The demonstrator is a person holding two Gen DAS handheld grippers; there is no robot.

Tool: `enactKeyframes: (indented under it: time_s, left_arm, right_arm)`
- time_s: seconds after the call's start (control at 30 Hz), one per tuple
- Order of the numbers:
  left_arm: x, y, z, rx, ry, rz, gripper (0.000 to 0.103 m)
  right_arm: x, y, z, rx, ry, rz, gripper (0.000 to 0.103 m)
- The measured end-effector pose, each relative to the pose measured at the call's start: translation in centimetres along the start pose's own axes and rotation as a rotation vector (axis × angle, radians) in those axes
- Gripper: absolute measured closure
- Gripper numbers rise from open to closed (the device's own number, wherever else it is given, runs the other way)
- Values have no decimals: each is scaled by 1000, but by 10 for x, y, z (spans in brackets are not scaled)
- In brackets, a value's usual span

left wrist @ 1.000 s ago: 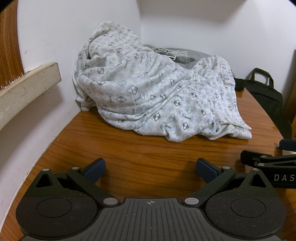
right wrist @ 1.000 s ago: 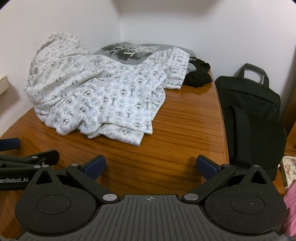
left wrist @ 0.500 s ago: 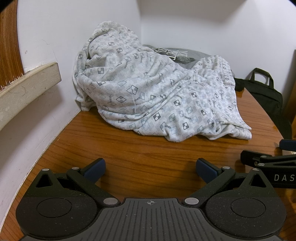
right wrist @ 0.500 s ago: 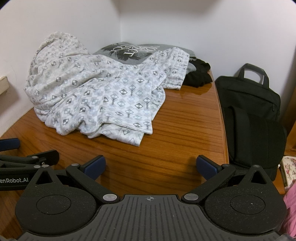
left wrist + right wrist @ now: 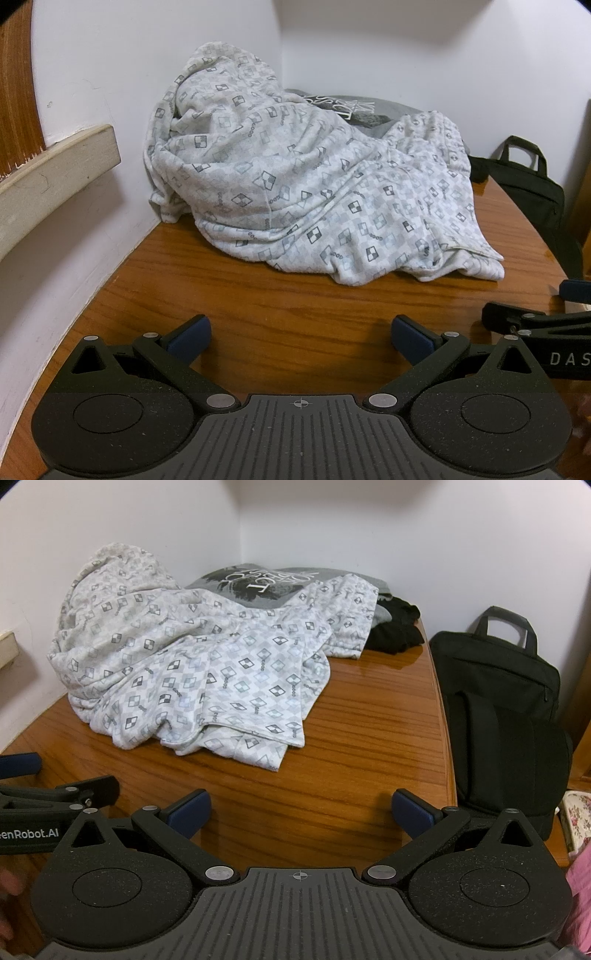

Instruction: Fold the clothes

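A crumpled white garment with a grey diamond print [image 5: 295, 192] [image 5: 207, 675] lies heaped in the far corner of the wooden table [image 5: 295, 310] [image 5: 362, 746]. Under it sits a grey T-shirt with a dark print [image 5: 354, 109] [image 5: 258, 583], and a black garment [image 5: 397, 629] lies at its right end. My left gripper [image 5: 301, 336] stands open over bare wood, well short of the heap. My right gripper [image 5: 301, 810] is open too, also short of the cloth, with nothing between its fingers. Each gripper shows at the edge of the other's view.
A black laptop bag [image 5: 506, 716] [image 5: 535, 195] stands off the table's right edge against the wall. White walls close the corner behind the heap. A cream ledge [image 5: 55, 177] juts out on the left wall. Flowered fabric [image 5: 578, 819] shows at lower right.
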State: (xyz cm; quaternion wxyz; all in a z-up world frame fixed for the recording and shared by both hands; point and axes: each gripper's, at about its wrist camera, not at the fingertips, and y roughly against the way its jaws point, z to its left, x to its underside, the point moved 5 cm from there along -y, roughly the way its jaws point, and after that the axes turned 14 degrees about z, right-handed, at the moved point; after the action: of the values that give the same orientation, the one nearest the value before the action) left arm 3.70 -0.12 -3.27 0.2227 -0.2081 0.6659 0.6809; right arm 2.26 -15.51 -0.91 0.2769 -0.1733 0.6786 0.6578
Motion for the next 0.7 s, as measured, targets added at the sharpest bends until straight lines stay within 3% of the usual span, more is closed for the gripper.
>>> enactKeyframes:
  time_s: [0.33, 0.47, 0.6, 0.7]
  left_arm:
    - [-2, 0, 0, 2, -2, 0, 0]
    - [-6, 3, 7, 5, 27, -12, 0]
    - [-12, 23, 16, 29, 85, -75, 0]
    - [-13, 34, 19, 45, 103, -129, 0]
  right_arm:
    - [3, -2, 2, 2, 2, 0, 0]
    - [4, -5, 3, -34, 41, 5, 0]
    - [-5, -9, -2, -146, 131, 22, 0]
    - [-21, -3, -22, -373, 78, 7, 0]
